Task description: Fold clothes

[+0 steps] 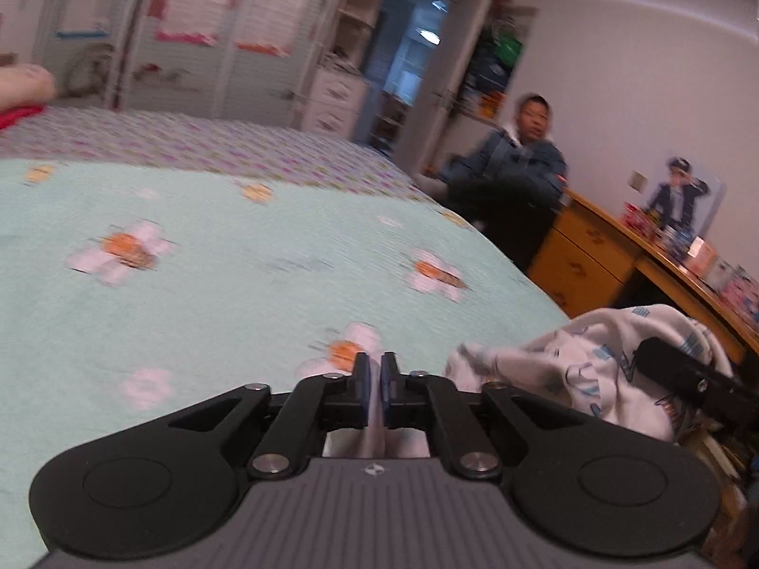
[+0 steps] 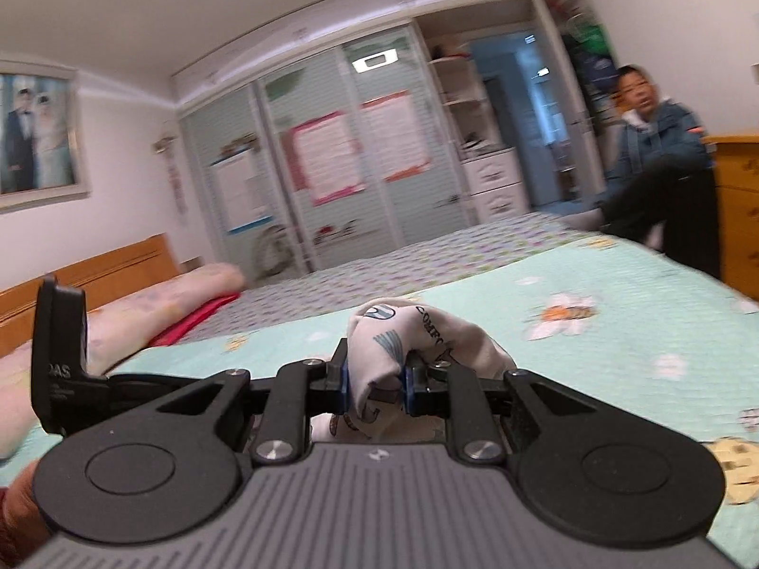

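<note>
Both hand-held grippers pinch the white printed garment: left thinly, right bunched.

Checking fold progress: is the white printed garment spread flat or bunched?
Bunched. The white printed garment is wadded between the right claw pads, lifted above the floral bedspread.

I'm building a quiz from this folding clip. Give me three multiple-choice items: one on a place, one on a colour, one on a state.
1. Where is the seated person?
A. beside the wooden desk
B. lying on the bed
C. inside the wardrobe

2. What colour is the bedspread?
A. dark red
B. pale green with flowers
C. black

3. What is the right gripper doing?
A. standing open, nothing in it
B. pinching the white printed garment
C. holding a book

Key: 1 A, the person sits next to the desk; 2 B, mint cloth with white-and-orange flowers; 3 B, fabric is bunched between its pads.
</note>
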`<move>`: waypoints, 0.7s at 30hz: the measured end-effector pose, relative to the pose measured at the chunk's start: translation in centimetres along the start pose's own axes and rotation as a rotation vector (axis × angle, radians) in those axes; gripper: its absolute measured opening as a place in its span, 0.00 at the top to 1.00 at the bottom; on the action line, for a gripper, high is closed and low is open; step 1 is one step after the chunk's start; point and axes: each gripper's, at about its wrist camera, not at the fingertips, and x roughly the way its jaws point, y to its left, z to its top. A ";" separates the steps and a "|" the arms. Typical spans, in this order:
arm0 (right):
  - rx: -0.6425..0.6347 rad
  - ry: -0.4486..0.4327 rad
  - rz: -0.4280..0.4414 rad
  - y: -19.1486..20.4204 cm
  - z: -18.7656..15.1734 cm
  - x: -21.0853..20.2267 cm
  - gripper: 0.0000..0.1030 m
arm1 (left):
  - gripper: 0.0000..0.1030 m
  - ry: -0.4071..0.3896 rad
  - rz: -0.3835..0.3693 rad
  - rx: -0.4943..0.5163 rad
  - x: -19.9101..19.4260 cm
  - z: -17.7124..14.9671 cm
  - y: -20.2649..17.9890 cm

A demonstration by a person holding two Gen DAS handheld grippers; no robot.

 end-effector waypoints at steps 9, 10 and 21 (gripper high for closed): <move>-0.028 0.058 0.192 9.0 2.1 8.1 0.82 | 0.98 -0.072 0.090 -0.094 -3.6 2.7 10.2; -0.035 0.059 0.212 9.9 2.5 9.3 0.83 | 0.98 -0.065 0.099 -0.104 -3.5 2.7 11.3; 0.011 0.048 0.338 15.7 6.3 16.1 0.85 | 0.76 0.038 0.166 -0.079 -4.6 2.3 17.4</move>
